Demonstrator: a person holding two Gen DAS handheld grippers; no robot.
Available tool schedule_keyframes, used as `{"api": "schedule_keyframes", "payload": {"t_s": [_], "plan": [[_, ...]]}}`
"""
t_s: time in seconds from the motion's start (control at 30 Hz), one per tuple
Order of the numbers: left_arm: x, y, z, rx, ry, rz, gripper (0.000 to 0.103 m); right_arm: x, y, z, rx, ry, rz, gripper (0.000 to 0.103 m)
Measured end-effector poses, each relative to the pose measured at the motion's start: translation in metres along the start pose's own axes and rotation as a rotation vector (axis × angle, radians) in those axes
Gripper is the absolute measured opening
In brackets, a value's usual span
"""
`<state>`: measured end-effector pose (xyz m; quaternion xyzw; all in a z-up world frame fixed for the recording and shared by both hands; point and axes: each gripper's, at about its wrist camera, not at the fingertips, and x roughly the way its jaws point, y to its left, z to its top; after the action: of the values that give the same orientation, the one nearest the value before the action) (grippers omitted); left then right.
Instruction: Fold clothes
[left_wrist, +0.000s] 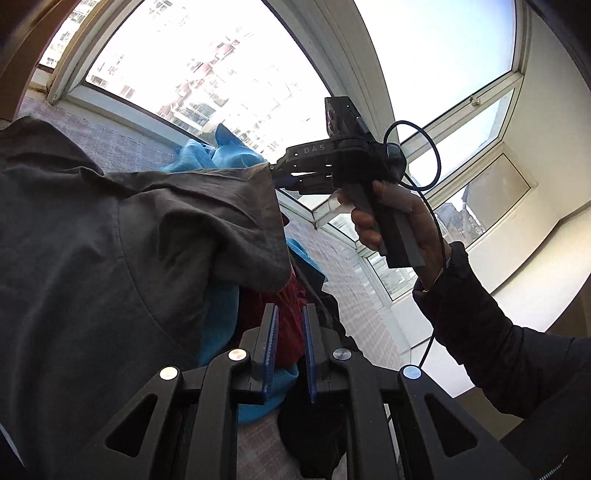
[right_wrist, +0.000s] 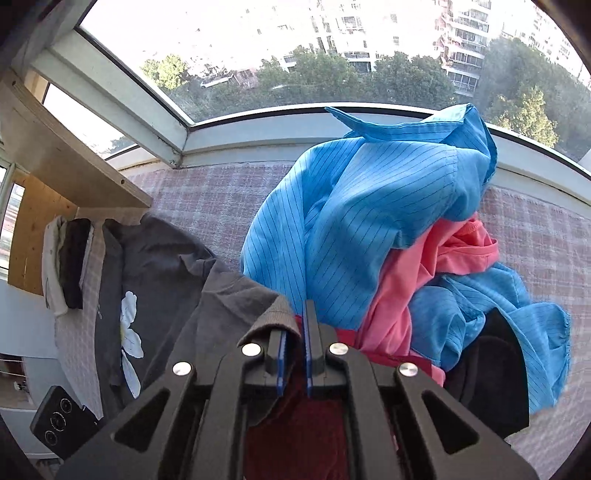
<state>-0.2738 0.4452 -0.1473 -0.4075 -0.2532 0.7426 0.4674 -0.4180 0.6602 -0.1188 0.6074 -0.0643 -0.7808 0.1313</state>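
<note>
Right gripper (right_wrist: 294, 334) slightly parted, grey shirt (right_wrist: 236, 295) draped over its left finger.

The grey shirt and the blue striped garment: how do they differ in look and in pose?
The grey shirt is dark and plain with a white flower print; the blue striped garment is bright with thin dark lines. The grey shirt lies spread out, its hem draped over a gripper finger; the blue striped garment is heaped high. Both rest on the checked cloth.
</note>
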Motion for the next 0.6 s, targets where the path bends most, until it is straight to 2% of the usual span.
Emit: {"api": "schedule_keyframes", "payload": {"t_s": [0.03, 0.07, 0.2, 0.27, 0.3, 0.4, 0.43, 0.47, 0.53, 0.6], "plan": [[0.000, 0.004, 0.000, -0.002, 0.002, 0.009, 0.011, -0.005, 0.001, -0.002, -0.018, -0.008, -0.023, 0.028], [0.001, 0.006, -0.001, -0.007, 0.002, 0.019, 0.011, -0.014, 0.003, -0.005, -0.038, -0.024, -0.046, 0.033], [0.008, 0.016, -0.011, -0.009, 0.024, 0.057, 0.011, -0.041, 0.013, -0.015, -0.070, -0.091, -0.053, 0.034], [0.018, 0.021, -0.014, -0.014, 0.050, 0.082, 0.011, -0.048, 0.020, -0.017, -0.088, -0.107, -0.037, 0.034], [0.022, 0.023, -0.016, -0.017, 0.060, 0.094, 0.011, -0.047, 0.025, -0.017, -0.115, -0.101, -0.057, 0.034], [0.031, 0.030, -0.016, -0.030, 0.080, 0.120, 0.011, -0.018, 0.039, -0.012, -0.280, 0.003, -0.296, 0.035], [0.030, 0.031, -0.016, -0.032, 0.082, 0.124, 0.011, -0.009, 0.039, -0.012, -0.324, 0.058, -0.322, 0.035], [0.029, 0.032, -0.016, -0.034, 0.082, 0.129, 0.011, -0.007, 0.032, -0.012, -0.303, 0.101, -0.270, 0.035], [0.028, 0.035, -0.013, -0.050, 0.074, 0.130, 0.011, -0.016, 0.013, -0.011, -0.184, 0.156, -0.076, 0.035], [0.027, 0.040, -0.011, -0.065, 0.066, 0.126, 0.011, -0.036, 0.003, -0.015, -0.156, 0.143, 0.012, 0.035]]}}
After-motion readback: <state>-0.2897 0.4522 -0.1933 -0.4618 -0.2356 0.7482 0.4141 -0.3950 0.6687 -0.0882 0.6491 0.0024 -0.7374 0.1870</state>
